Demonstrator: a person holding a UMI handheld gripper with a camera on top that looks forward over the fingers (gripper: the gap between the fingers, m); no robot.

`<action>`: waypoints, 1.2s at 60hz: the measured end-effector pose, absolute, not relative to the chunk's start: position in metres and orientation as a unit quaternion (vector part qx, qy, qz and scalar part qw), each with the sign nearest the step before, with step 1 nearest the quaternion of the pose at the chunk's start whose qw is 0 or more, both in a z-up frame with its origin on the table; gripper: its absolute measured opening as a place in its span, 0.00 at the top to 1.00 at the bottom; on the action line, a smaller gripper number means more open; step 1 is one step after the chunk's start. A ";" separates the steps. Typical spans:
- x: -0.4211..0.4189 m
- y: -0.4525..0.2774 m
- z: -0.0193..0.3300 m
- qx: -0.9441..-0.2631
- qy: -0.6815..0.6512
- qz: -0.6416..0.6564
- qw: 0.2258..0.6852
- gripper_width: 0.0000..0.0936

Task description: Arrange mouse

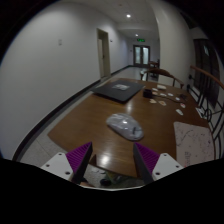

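A grey computer mouse lies on a brown wooden table, just ahead of my fingers and a little right of their midline. My gripper is open, its two magenta pads spread wide above the table's near edge. Nothing is between the fingers; the mouse lies beyond their tips.
A dark mat lies on the far part of the table. Small items are scattered at the far right. A white sheet lies at the right near edge. Chairs stand along the right. A corridor with doors lies beyond.
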State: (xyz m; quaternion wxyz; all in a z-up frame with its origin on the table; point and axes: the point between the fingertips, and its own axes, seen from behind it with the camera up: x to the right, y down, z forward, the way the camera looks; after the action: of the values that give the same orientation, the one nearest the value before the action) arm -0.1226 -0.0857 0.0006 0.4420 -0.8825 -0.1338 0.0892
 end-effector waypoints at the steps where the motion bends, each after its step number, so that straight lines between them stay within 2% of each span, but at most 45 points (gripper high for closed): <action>1: -0.118 -0.084 0.000 -0.884 -0.130 0.084 0.441 0.09; 9: -0.093 -0.046 -0.017 -0.887 -0.148 0.057 0.434 0.09; 21: -0.094 0.002 -0.019 -0.894 -0.154 0.069 0.416 0.09; 30: -0.088 0.045 -0.019 -0.899 -0.144 0.063 0.409 0.14; 37: -0.083 0.072 -0.020 -0.905 -0.135 0.061 0.399 0.25; 39: -0.081 0.077 -0.020 -0.907 -0.130 0.058 0.396 0.31; 40: -0.079 0.079 -0.021 -0.908 -0.127 0.055 0.395 0.39; 50: -0.076 0.078 -0.016 -0.913 -0.107 0.074 0.386 0.60; 53: -0.069 0.076 0.002 -0.904 -0.103 0.076 0.408 0.63; 60: -0.027 0.059 0.099 -0.865 -0.086 0.089 0.487 0.63; 64: 0.018 0.047 0.136 -0.850 -0.073 0.070 0.517 0.63; 68: 0.079 0.032 0.148 -0.847 -0.050 0.031 0.528 0.63; 72: 0.132 0.018 0.129 -0.859 -0.030 -0.007 0.511 0.63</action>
State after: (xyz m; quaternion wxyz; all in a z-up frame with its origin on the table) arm 0.1323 0.0180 0.1287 0.5112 -0.8589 -0.0303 -0.0066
